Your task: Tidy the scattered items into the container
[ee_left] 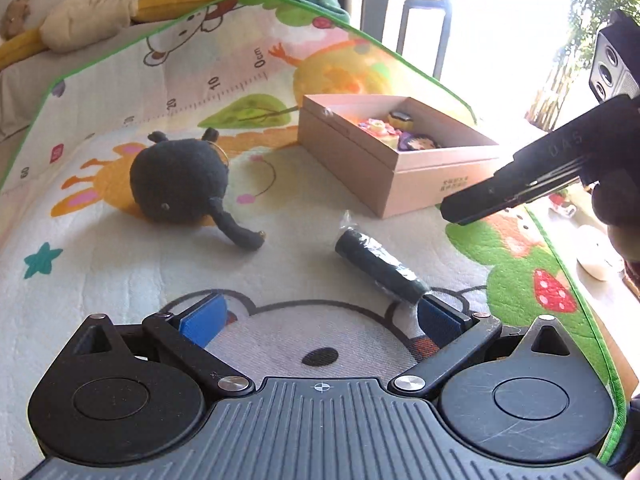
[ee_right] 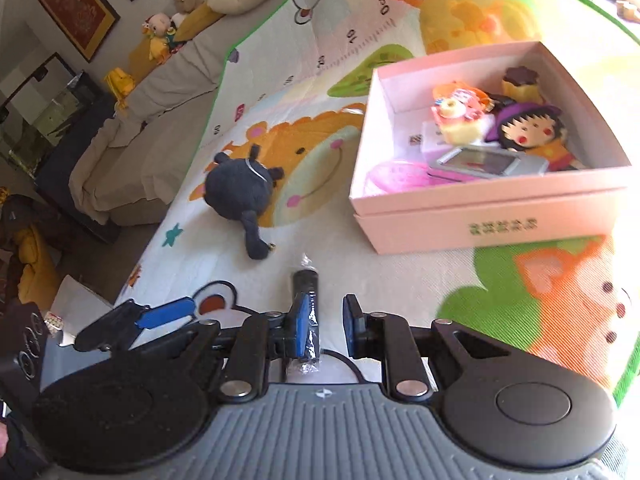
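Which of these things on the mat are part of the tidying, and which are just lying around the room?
Part of the job:
- pink box, the container
- toys already in it, such as the doll figure
- black plush toy, loose on the mat
- black wrapped roll, loose on the mat

Just lying about:
- play mat
- plush toys on the sofa
- framed pictures

Soft, quilted cloth on the mat [ee_left: 120, 264], a bit bumpy. Smooth matt cardboard for the box [ee_left: 352, 160]. Fuzzy black cloth on the plush [ee_left: 178, 184]. Shiny, crinkly clear plastic around the dark roll [ee_left: 378, 264]. Matt black plastic on the left gripper [ee_left: 318, 322], with ribbed grey at 6 o'clock, blue rubbery pads [ee_left: 202, 318] and shiny metal screws [ee_left: 232, 383].
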